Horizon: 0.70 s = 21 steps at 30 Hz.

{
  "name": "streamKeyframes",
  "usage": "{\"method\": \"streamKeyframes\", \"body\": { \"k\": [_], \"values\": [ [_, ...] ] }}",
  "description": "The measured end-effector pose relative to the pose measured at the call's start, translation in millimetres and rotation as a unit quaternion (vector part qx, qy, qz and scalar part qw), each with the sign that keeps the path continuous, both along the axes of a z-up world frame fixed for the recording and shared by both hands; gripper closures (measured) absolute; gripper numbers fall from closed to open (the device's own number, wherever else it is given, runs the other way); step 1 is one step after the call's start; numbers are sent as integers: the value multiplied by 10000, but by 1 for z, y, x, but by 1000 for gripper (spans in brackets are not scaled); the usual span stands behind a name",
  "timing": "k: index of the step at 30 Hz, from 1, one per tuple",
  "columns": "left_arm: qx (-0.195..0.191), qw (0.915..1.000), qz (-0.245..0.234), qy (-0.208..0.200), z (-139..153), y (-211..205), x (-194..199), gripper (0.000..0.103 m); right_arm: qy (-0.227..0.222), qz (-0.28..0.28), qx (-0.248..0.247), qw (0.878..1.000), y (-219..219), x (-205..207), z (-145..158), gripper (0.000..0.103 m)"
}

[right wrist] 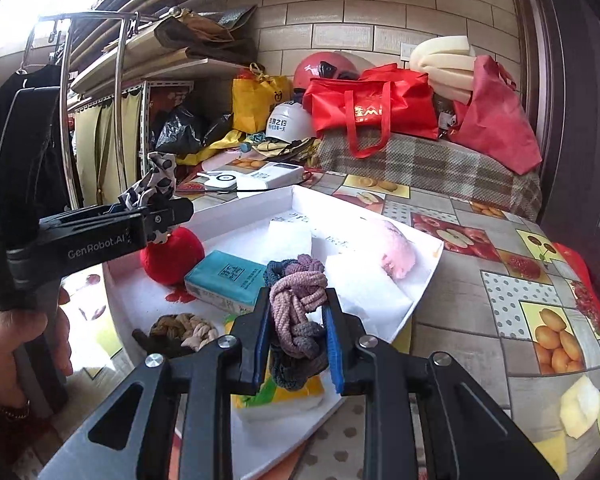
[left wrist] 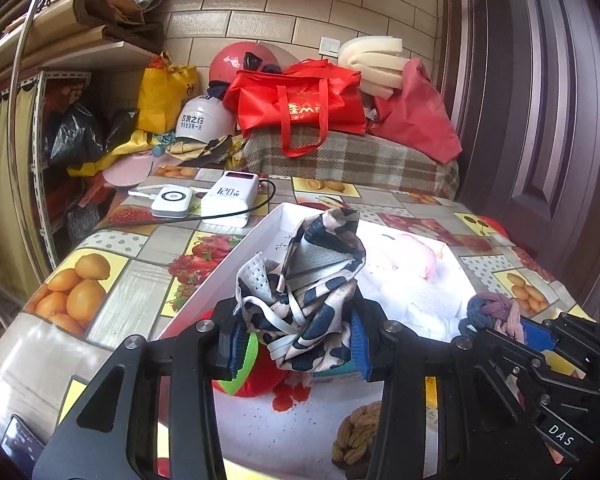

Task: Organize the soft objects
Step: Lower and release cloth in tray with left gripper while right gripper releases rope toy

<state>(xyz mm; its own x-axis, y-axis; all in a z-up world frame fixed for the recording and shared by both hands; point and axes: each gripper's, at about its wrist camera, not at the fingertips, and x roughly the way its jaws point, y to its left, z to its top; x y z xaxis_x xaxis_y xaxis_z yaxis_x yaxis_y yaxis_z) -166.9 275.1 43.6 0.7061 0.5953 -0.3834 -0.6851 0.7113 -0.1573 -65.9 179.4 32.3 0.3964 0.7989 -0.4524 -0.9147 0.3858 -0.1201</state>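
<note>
Patterned cloth mask (left wrist: 300, 300) bunched between the blue pads of the left tongs (left wrist: 296, 344), pinched tight and lifted over the white tray (left wrist: 220, 280). Right tongs (right wrist: 298, 340) closed on a knotted purple-blue rope (right wrist: 298, 304), held above the tray's near edge.

In the tray: one red ball (right wrist: 172, 256), one teal tissue pack (right wrist: 224, 280), one pink plush (right wrist: 396, 252), one tan knotted rope (right wrist: 180, 332).

Behind, on the worktop (left wrist: 112, 292): two white power banks (left wrist: 232, 200).
</note>
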Motion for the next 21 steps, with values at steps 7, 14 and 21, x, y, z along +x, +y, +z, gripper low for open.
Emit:
{"method": "streamKeyframes", "body": {
  "k": [7,14,21],
  "values": [
    [317,9993,157,143,2,-2,11,61,26,-253,132,9996,20,15,3,79],
    [79,9994,273,214,0,8,13,61,-29,-184,132,9997,27,12,3,78],
    [113,9990,197,381,-1,7,21,61,76,-232,82,9997,34,16,2,77]
  ]
}}
